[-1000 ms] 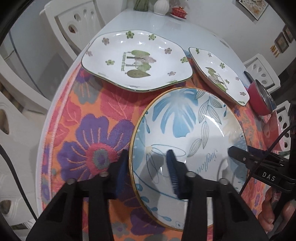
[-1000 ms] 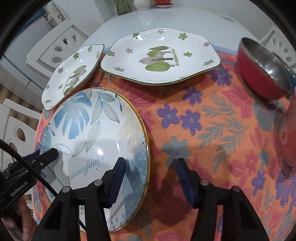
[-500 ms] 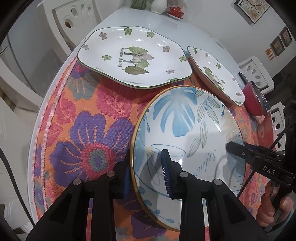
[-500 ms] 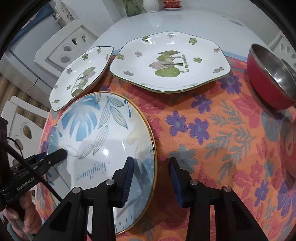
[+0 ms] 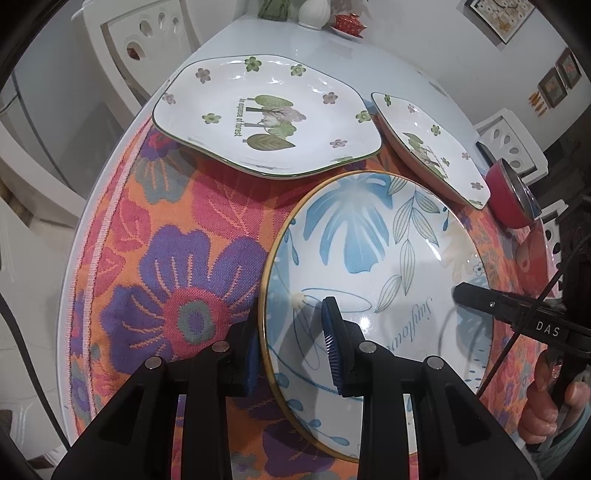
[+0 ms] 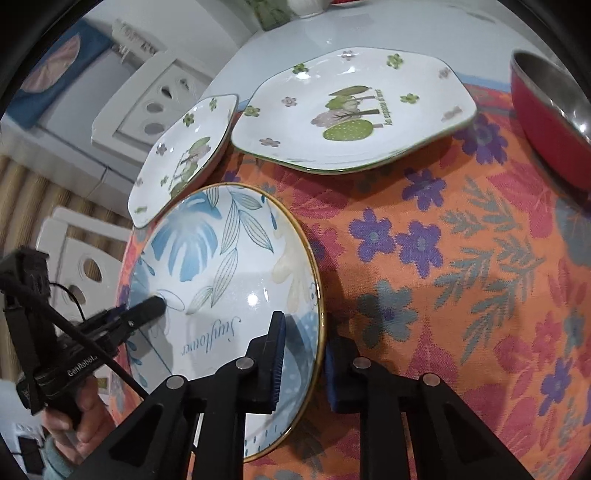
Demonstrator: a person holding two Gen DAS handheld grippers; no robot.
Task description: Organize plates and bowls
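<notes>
A round plate with blue leaves and a gold rim (image 5: 369, 258) (image 6: 221, 266) lies on the flowered cloth near the table's front. My left gripper (image 5: 291, 350) is shut on its left rim, one pad outside and one inside the plate. My right gripper (image 6: 304, 362) straddles the opposite rim. Its jaws are closing, with the pads against the rim on both sides. Each view shows the other gripper's finger lying on the plate. Beyond it lie a large white plate with a tree print (image 5: 266, 118) (image 6: 354, 110) and a smaller matching plate (image 5: 428, 147) (image 6: 184, 155).
A red bowl with a steel inside (image 5: 509, 199) (image 6: 546, 140) stands on the right of the orange flowered cloth (image 5: 166, 258). White chairs (image 5: 147, 44) ring the round table. A vase and a small red dish (image 5: 347, 22) stand at the far edge.
My right gripper's jaws have come together from wide apart onto the blue-leaf plate's rim. My left gripper tightened slightly on the opposite rim and stayed in place.
</notes>
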